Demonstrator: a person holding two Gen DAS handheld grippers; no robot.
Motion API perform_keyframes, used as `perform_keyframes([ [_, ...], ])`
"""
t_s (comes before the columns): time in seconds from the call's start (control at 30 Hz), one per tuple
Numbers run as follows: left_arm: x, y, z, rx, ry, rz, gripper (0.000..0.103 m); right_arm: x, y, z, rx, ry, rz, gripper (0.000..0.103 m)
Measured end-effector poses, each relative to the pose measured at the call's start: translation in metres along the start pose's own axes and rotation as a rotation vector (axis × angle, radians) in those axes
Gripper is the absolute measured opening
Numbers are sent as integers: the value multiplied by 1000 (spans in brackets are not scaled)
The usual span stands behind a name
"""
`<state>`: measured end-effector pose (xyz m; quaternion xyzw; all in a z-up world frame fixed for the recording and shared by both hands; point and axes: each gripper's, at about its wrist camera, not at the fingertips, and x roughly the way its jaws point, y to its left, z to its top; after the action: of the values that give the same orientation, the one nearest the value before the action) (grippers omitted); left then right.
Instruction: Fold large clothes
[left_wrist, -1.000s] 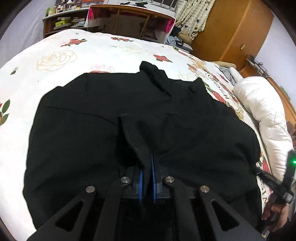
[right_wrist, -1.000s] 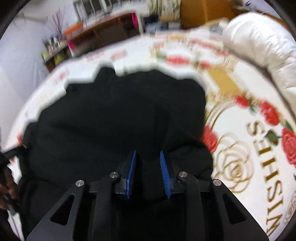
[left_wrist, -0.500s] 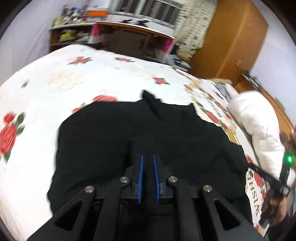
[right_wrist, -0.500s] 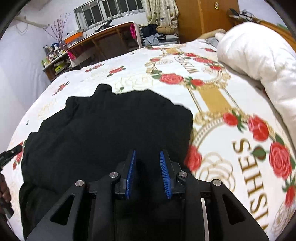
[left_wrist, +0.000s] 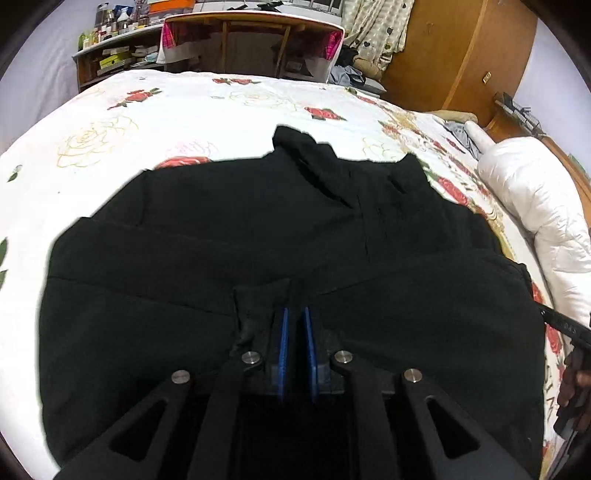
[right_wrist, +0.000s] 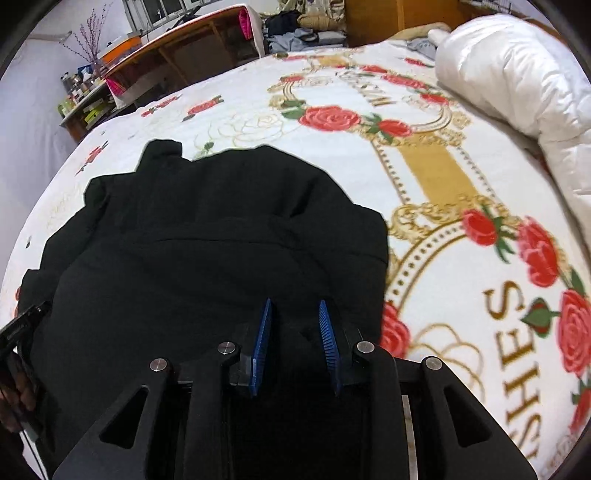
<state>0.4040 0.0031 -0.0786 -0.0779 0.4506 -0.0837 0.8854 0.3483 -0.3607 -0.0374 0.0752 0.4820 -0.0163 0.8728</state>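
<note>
A large black garment (left_wrist: 258, 236) lies spread on a rose-patterned white bedspread (left_wrist: 155, 122), its collar end pointing away. It also shows in the right wrist view (right_wrist: 207, 236). My left gripper (left_wrist: 295, 314) sits over the near hem with its blue pads a narrow gap apart; a fold of black cloth lies at its left finger, and I cannot tell if it is pinched. My right gripper (right_wrist: 295, 306) is open over the near right edge of the garment, with black cloth between the pads.
A white duvet (left_wrist: 539, 221) is bunched at the right of the bed, also in the right wrist view (right_wrist: 517, 74). A wooden desk (left_wrist: 255, 40), shelves and a wooden wardrobe (left_wrist: 458, 48) stand beyond the bed. The bedspread (right_wrist: 443, 177) lies bare to the right.
The left gripper held a raised fold of cloth one second ago; the fold now lies lower and flatter by its left finger. The pads stand slightly wider apart. Both views shifted; the right stays open.
</note>
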Motion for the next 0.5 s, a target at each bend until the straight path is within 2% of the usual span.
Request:
perform_keyframes([
  [0.1,-35,1,-11,-28,-53,-34,12,-33,3,-16,-18,-50,21,28],
  [0.2,-64,-4,-36,-19,-90,-78,12,-55,7,-38,-31,-79,63,28],
  [0.27,-57,-9,-50,6,-54,-68,12,-57,13,-52,-48,-74,80,28],
  [0.33,-40,-7,-57,-3,-4,-46,12,-41,20,-61,-58,-20,78,28],
  [0.43,-30,-2,-58,-21,5,-36,12,-18,25,-66,-71,29,61,28],
  [0.5,-29,-1,-54,-24,18,-29,12,-15,27,-65,-86,33,46,28],
])
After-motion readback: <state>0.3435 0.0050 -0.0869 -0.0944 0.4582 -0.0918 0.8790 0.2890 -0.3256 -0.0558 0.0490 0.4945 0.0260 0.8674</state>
